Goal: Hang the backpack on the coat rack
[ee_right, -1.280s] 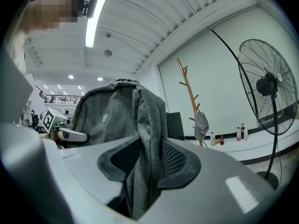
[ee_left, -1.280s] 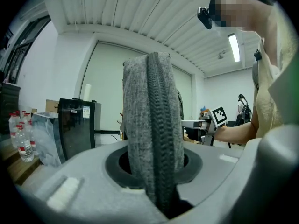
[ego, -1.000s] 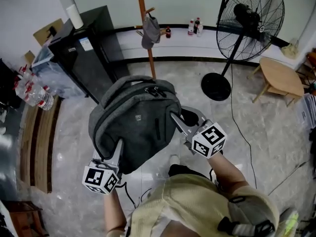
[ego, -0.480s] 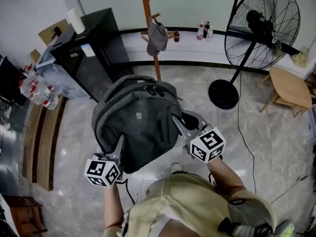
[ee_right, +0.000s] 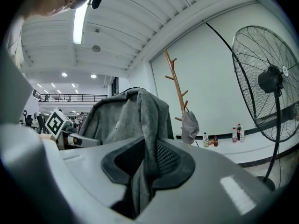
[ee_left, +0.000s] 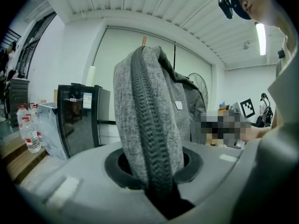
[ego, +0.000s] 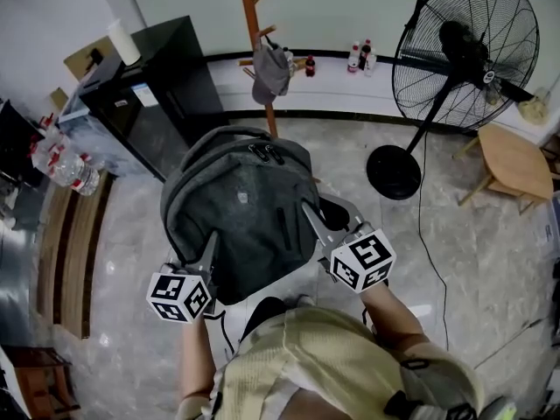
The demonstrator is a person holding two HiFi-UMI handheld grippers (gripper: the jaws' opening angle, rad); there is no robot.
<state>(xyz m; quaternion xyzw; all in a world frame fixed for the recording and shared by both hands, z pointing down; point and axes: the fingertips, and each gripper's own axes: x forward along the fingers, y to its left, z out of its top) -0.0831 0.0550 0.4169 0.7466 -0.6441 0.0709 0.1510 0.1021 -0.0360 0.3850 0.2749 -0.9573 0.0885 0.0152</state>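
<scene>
A grey backpack [ego: 236, 208] hangs in the air between my two grippers, its top handle toward the wooden coat rack [ego: 254, 24]. My left gripper [ego: 208, 259] is shut on a ribbed grey edge of the backpack [ee_left: 149, 125] at its lower left. The right gripper [ego: 317, 219] is shut on a fold of the backpack's fabric [ee_right: 135, 120] at its right side; its jaws have just been closing on that fold. A grey cap [ego: 271, 70] hangs on a peg of the coat rack [ee_right: 175, 85], which stands beyond the bag by the far wall.
A tall standing fan [ego: 455, 51] is at the right of the rack, its round base [ego: 394, 171] on the tiled floor. A black cabinet [ego: 153, 86] stands at the left, with water bottles [ego: 61, 164] beside it. A small wooden table [ego: 512, 160] is at the far right.
Both grippers have carried the backpack a little nearer the coat rack. The person's body has come forward under them. Both grips on the bag have stayed in place.
</scene>
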